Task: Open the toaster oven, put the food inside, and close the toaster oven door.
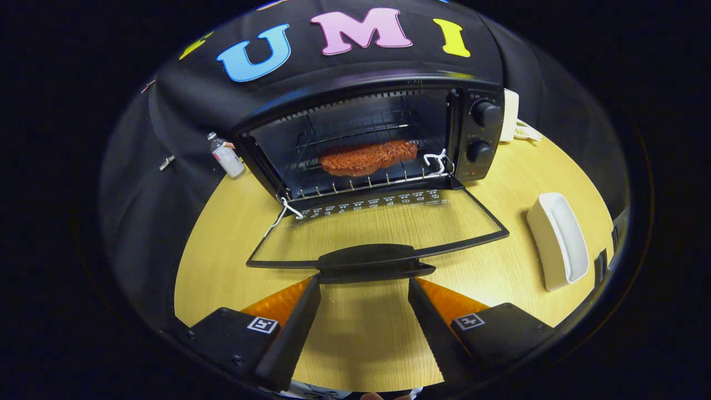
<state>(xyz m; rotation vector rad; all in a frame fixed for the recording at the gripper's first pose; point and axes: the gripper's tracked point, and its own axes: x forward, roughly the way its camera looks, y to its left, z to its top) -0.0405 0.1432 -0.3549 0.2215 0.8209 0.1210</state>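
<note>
The gripper (364, 280) is hovering over the counter (222, 266) with its jaws spread wide, their tips reaching the handle (369, 261) of the toaster oven door (383, 225), which is lying folded down flat just ahead. Beyond the door, the food (366, 157) is sitting on the rack inside the toaster oven (472, 105). A white dish (558, 241) is resting off to the right of the jaws.
</note>
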